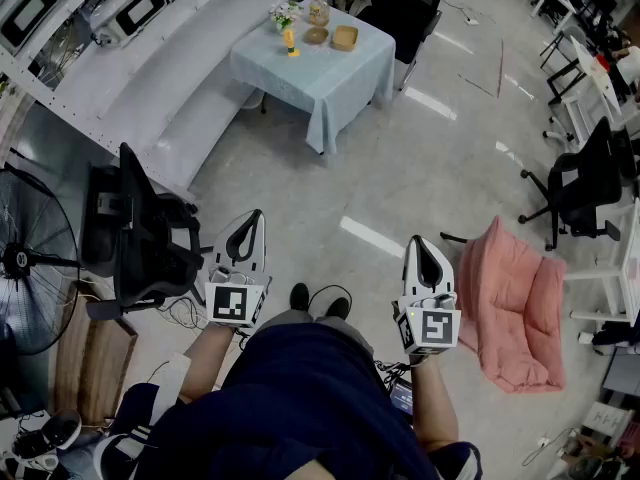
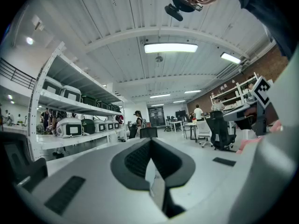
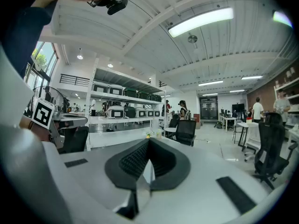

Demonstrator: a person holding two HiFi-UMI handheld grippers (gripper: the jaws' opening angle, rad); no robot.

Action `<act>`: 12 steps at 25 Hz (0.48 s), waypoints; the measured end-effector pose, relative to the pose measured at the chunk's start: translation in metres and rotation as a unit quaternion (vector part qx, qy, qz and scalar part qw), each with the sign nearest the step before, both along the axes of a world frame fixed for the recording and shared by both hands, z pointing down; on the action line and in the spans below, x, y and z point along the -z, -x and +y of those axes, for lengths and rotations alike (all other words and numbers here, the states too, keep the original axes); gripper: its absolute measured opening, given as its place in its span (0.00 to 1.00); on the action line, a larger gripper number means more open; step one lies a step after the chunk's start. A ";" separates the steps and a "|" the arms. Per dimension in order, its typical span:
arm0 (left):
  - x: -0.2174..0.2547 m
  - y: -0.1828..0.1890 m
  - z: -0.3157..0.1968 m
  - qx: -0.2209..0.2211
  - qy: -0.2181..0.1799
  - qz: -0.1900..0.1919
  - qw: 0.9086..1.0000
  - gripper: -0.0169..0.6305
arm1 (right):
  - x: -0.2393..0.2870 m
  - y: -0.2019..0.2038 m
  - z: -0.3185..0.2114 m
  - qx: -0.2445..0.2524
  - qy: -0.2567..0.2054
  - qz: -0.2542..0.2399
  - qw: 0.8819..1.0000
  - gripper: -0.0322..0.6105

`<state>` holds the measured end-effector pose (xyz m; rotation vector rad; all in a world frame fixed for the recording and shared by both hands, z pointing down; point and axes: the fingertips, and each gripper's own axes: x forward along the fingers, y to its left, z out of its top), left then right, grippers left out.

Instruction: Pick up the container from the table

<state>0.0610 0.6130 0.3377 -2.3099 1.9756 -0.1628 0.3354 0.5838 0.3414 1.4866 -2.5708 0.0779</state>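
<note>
**Container far ahead, both grippers closed and empty**

We stand well back from the table (image 1: 335, 88), which sits in the upper middle of the head view under a pale blue cloth. We take the container (image 1: 345, 37) to be the tan, squarish tray on the tabletop, toward the table's right edge in the frame. To its left are a round wooden dish (image 1: 316, 35), a jar (image 1: 319, 10), a small bunch of flowers (image 1: 283, 14) and a yellow object (image 1: 291, 43). The container is too small here for us to name a long axis; it looks about as wide as it is deep.

The left gripper (image 1: 255, 218) sits lower left of centre and the right gripper (image 1: 415, 243) lower right of centre. Both point up the frame toward the table. The container lies up-frame between the two, well apart from both, with bare floor in between. Neither gripper is plainly nearer. We judge that the right one has the straighter line, since in the right gripper view the flowers show just over its tip.

In the left gripper view the jaws meet with nothing between them. The right gripper view shows the same: jaws together, nothing held. We judge that the next move calls for walking in close and spreading a pair of jaws before any grasp.

As for writing, we see only the black-and-white square markers (image 1: 231, 304) on the gripper cubes. We can read no brand, label or word on the container or anything beside it.
</note>
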 end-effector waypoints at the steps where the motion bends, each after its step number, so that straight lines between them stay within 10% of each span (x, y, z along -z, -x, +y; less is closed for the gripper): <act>1: 0.000 0.000 0.000 0.000 0.000 0.001 1.000 0.03 | 0.000 0.000 0.000 0.000 0.000 0.000 1.000 0.04; 12: 0.001 0.001 0.000 0.002 0.003 0.000 1.000 0.03 | 0.000 0.002 -0.002 0.003 0.002 0.002 1.000 0.04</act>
